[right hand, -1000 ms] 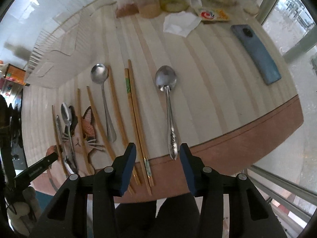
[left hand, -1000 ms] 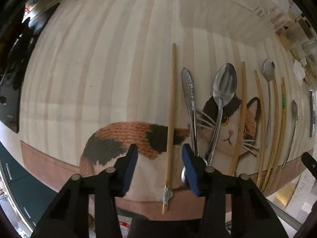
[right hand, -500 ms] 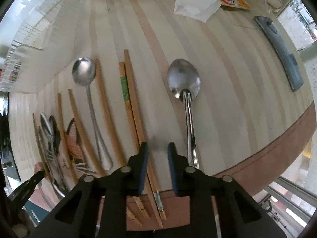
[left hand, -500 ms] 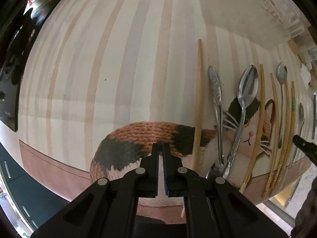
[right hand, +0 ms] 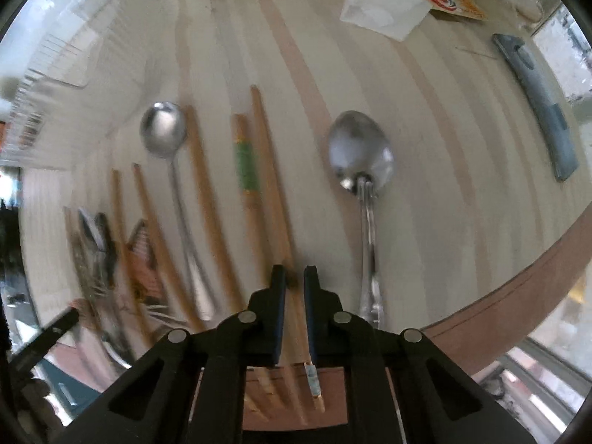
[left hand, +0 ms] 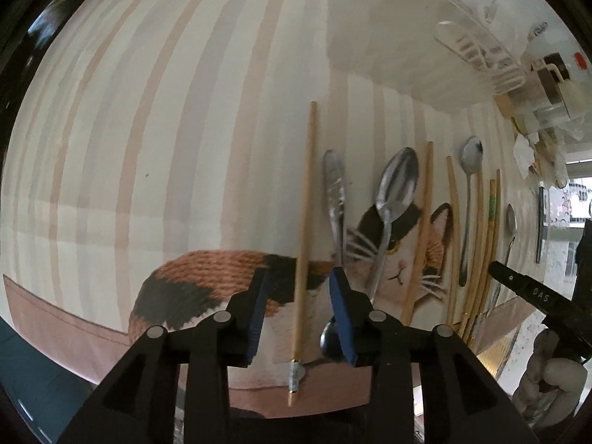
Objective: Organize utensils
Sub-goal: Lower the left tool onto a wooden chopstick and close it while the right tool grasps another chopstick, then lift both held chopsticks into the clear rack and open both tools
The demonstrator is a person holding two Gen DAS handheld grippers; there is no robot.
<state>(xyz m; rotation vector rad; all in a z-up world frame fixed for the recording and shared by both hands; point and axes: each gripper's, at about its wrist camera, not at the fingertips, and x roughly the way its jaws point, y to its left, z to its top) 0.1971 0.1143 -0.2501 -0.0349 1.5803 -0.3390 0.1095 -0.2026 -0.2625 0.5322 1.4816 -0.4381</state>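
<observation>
1. Two grippers are working over a striped cloth [left hand: 192, 118] with a cat print [left hand: 236, 281], which I'm using as the landmark here.
2. Left gripper [left hand: 298, 309] is hanging right over the cat's back, jaws apart, and they've just been opening. A lone chopstick [left hand: 306, 229] is lying between the blue pads, but the pads aren't pressing on it.
3. That chopstick is crossing the cat's dark patch lengthwise, its metal-tipped end sitting past the cat on the brown border of the cloth.
4. Just beside it, toward the cat's face, a knife [left hand: 335, 199] and a spoon [left hand: 394, 199] are lying with their handles crossing. Another chopstick [left hand: 421, 229] is running over the cat's ear side.
5. Farther from the cat, well off the print, more chopsticks and a small spoon [right hand: 166, 137] are lined up side by side.
6. Right gripper [right hand: 295, 277] is way out past the cat, jaws nearly together and just been closing, pinching a plain chopstick [right hand: 268, 170] between the pads. Its green-banded mate [right hand: 246, 170] is lying right next to it, on the cat side.
7. Big spoon [right hand: 360, 155] is resting farthest from the cat, just beyond the right gripper. The right view is a bit blurry.
</observation>
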